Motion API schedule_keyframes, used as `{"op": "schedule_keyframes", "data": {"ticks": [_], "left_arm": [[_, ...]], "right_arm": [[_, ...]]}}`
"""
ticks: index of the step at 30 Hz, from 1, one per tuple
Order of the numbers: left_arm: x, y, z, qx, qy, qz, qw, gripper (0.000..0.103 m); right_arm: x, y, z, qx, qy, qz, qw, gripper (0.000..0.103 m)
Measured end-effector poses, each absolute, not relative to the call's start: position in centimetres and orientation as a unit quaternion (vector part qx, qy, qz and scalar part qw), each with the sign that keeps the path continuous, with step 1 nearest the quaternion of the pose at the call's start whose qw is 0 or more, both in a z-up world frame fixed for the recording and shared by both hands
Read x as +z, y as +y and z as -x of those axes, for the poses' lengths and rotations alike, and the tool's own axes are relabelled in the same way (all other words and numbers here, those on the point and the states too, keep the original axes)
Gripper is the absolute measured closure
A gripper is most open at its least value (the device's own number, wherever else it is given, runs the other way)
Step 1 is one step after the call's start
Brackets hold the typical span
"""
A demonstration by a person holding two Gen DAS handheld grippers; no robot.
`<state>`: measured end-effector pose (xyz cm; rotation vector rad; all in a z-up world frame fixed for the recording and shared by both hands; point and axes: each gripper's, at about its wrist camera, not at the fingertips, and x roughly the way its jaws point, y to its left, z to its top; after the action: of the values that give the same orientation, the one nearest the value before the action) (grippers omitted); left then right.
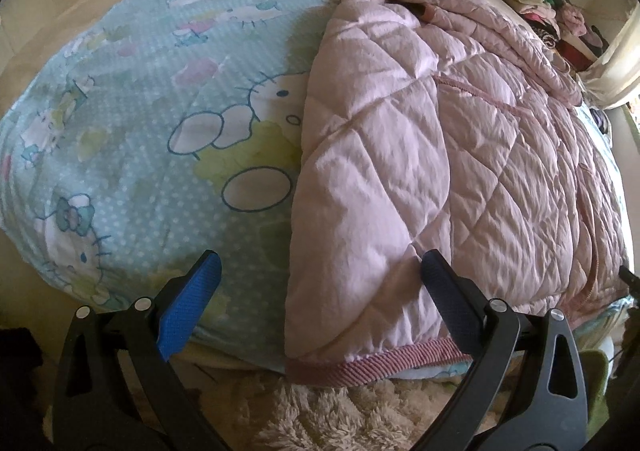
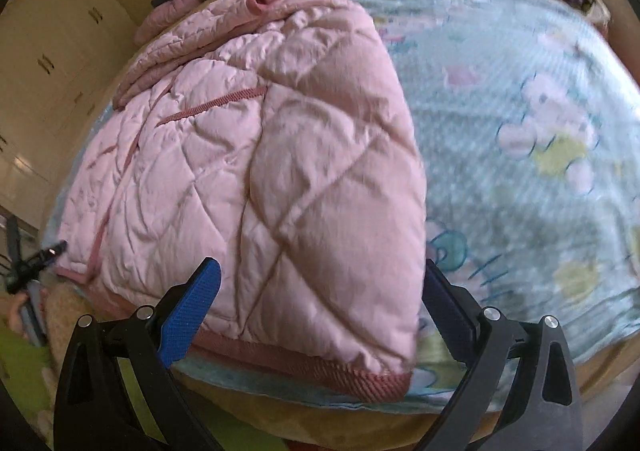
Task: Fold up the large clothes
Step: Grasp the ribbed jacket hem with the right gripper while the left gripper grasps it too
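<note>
Both grippers (image 1: 320, 283) (image 2: 320, 287) spread-fingered, over pink jacket (image 1: 420, 155)

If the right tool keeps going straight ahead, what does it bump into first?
Most likely the pink quilted jacket. The right tool is open, and the jacket's ribbed hem corner sits right between its fingers, though the depth is hard to judge.

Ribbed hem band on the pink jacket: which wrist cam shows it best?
Right wrist: the ribbed hem band runs unobstructed between the open fingers. Left wrist shows it too, but its right finger covers the far end.
</note>
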<state>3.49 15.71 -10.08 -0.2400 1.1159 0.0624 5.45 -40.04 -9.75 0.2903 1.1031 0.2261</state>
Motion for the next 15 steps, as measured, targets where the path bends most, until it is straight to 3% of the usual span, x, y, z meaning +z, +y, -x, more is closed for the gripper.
{"op": "schedule_keyframes", "data": {"ticks": [3,6,7,10,15], "left_arm": [[-10.3,15.7,-3.6,0.029,0.534,0.116,0.837,0.009],[-10.4,15.6,-3.8,0.028,0.539,0.118,0.834,0.009],[-10.5,15.6,-3.8,0.028,0.54,0.118,0.833,0.009],[-10.6,15.2,-4.0,0.024,0.543,0.116,0.831,0.009],[-10.7,14.7,-4.6,0.02,0.544,0.122,0.83,0.009]], "right_arm": [[-10.1,-40.5,-5.4,0.126,0.516,-0.17,0.83,0.014],[-9.6,-40.1,-5.3,0.135,0.509,-0.164,0.834,0.041],[-9.3,-40.1,-5.3,0.137,0.503,-0.162,0.838,0.056],[-8.2,-39.9,-5.3,0.152,0.482,-0.156,0.849,0.074],[-5.3,-39.3,-5.3,0.177,0.436,-0.141,0.871,0.08]]}}
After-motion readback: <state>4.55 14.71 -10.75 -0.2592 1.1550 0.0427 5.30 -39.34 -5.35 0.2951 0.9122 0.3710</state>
